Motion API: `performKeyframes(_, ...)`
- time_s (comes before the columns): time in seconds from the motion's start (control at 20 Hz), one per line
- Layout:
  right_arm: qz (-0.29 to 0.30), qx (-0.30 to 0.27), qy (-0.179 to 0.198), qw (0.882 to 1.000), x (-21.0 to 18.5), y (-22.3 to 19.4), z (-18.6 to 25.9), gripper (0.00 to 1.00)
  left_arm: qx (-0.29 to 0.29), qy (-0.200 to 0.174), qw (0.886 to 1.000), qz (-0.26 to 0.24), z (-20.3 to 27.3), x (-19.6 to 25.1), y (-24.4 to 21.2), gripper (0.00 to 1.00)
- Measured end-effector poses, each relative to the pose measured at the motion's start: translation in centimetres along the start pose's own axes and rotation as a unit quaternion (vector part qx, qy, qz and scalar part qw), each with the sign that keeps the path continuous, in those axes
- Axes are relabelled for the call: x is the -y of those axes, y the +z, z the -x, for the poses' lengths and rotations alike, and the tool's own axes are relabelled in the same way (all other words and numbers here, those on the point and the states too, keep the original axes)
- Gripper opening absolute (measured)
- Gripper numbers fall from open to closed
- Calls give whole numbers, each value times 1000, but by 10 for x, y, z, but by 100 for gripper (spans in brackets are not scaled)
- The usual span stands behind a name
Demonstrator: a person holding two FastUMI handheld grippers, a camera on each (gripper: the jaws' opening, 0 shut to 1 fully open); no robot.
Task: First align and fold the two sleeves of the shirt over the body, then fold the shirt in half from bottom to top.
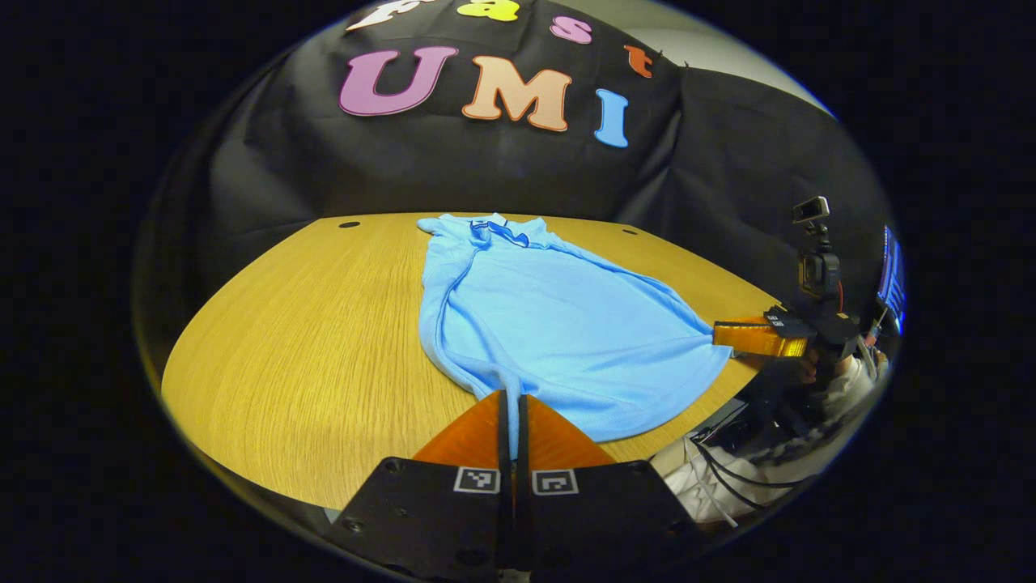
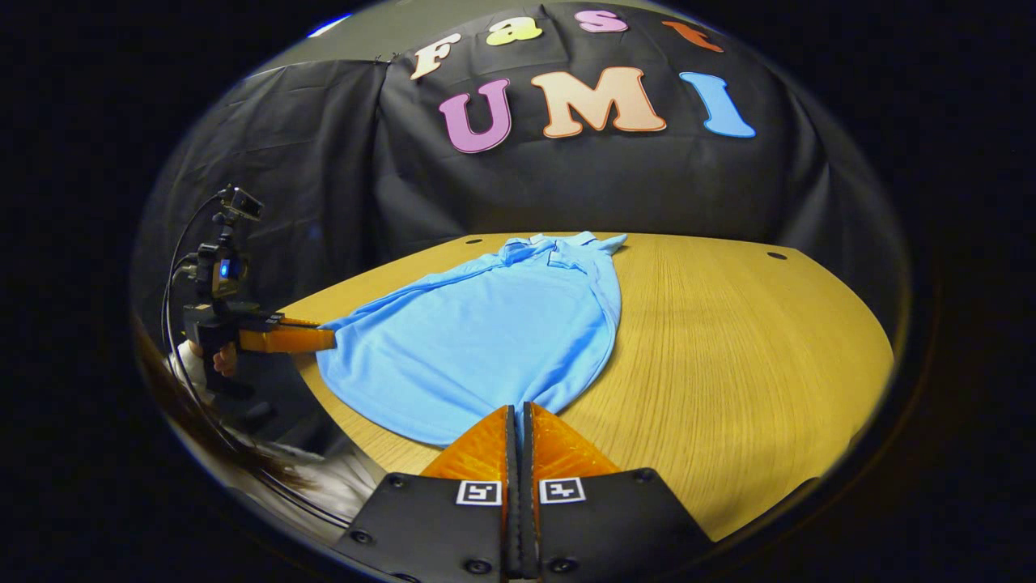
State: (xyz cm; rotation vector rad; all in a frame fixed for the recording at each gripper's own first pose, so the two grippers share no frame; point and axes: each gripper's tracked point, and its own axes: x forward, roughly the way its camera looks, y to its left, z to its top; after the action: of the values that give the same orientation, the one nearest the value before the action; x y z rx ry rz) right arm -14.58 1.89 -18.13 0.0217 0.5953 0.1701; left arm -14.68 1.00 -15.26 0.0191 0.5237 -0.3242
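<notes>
A: Where's the shirt lying?

B: The light blue polo shirt (image 1: 558, 324) lies on the wooden table (image 1: 307, 340), collar (image 1: 498, 231) toward the black cloth wall, hem toward the table's near edge. Both sleeves look folded in over the body, though their edges are hard to make out against the same blue fabric.

A: And the grippers?

B: The left gripper (image 1: 512, 405) is clenched on one hem corner; a thin strip of cloth runs down between its closed fingers. The right gripper (image 2: 518, 417) is clamped too, fingers pressed together at the other hem corner, but the cloth caught between them is hidden there. In the left gripper view, that right gripper (image 1: 716, 334) meets the shirt's far hem corner, and the fabric pulls to a point at its tips.

A: Anything cut off?

B: The hand (image 2: 222, 356) behind the left gripper (image 2: 330, 338), seen in the right gripper view beside the shirt's hem, is mostly hidden by the gripper body. A pale sleeve (image 1: 712, 486) near the hem is cropped at the edge.
</notes>
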Motion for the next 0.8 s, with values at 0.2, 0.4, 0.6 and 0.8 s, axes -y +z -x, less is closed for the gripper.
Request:
performKeyframes(0.2,22,15,-14,1000,0,4,-3,2,10,3,1000,14,-3,-3,3,0)
performKeyframes(0.4,40,47,-28,998,4,27,-2,3,21,10,999,29,-6,-8,12,0)
performKeyframes(0.6,40,85,-42,995,11,58,-8,3,56,15,998,23,-7,-12,45,0)
performKeyframes(0.8,51,95,-53,993,18,84,-25,2,81,19,996,-12,-23,-19,86,0)
